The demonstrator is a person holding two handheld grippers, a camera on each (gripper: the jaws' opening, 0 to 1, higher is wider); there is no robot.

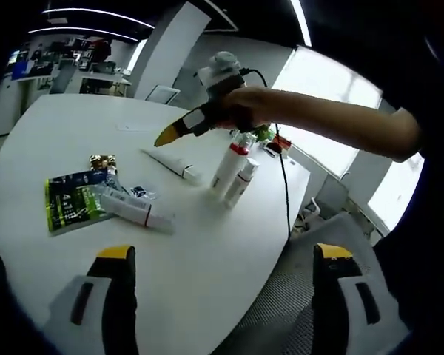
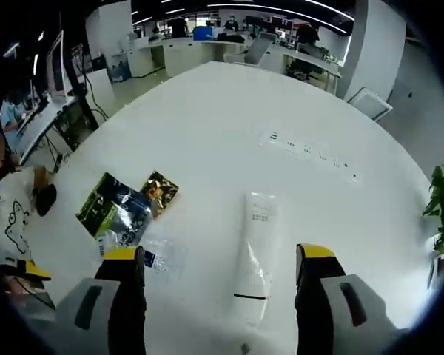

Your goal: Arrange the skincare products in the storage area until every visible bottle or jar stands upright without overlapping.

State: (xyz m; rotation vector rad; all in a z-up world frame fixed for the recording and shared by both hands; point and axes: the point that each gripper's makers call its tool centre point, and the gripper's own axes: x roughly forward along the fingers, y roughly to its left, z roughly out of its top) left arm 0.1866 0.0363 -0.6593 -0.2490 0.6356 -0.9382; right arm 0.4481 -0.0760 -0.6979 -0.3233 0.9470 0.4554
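No brand name is sharp enough for me to read. The white tube [image 2: 253, 259] ahead of my right gripper [image 2: 218, 285] carries small dark print near its top and a dark line near its lower end, too fine to make out. The green and blue sachet [image 2: 112, 207] and the small gold packet [image 2: 160, 192] beside it show patterns only.

The counter [image 2: 229, 111] is a wide, rounded white top in an open office with ceiling light strips, desks and monitors behind, and a potted plant [image 2: 442, 207] at one edge.

In the left gripper view, two white bottles [image 1: 233, 174] with red bands stand upright, touching, near the far edge. One tube [image 1: 170, 163] lies flat near them and another tube [image 1: 137, 211] lies against the sachet.

My left gripper [image 1: 222, 296] has its jaws wide apart with nothing in them, hovering over the counter's edge. My right jaws are likewise spread and empty, straddling the flat tube without touching it.
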